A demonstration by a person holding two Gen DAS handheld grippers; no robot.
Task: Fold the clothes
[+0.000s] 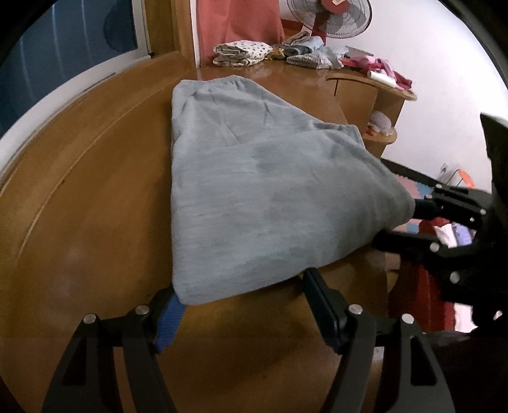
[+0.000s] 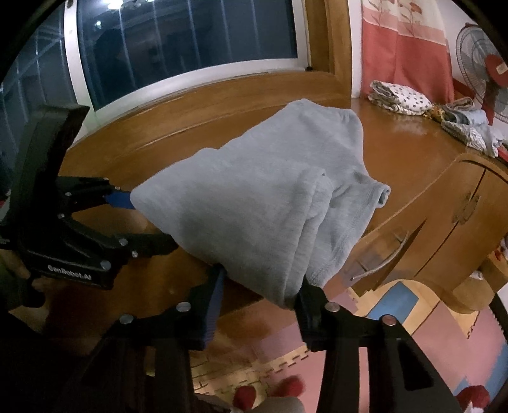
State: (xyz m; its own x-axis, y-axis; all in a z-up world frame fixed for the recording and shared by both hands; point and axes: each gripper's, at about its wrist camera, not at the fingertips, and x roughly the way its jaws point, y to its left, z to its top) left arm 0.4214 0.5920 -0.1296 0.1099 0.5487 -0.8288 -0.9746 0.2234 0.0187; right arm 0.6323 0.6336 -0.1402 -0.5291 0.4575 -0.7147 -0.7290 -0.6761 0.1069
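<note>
The grey cloth (image 1: 254, 190) lies folded on the table (image 1: 95, 190), one corner off the edge. The right tongs (image 2: 260, 295) pinch that corner. The left tongs (image 1: 241, 295) are spread around the near edge, not pinching. A one-sided pull could undo the fold or drag it off.

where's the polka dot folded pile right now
In the left wrist view the polka dot pile sits at the far end of the wooden table, below the pink curtain, beyond the grey garment.
</note>
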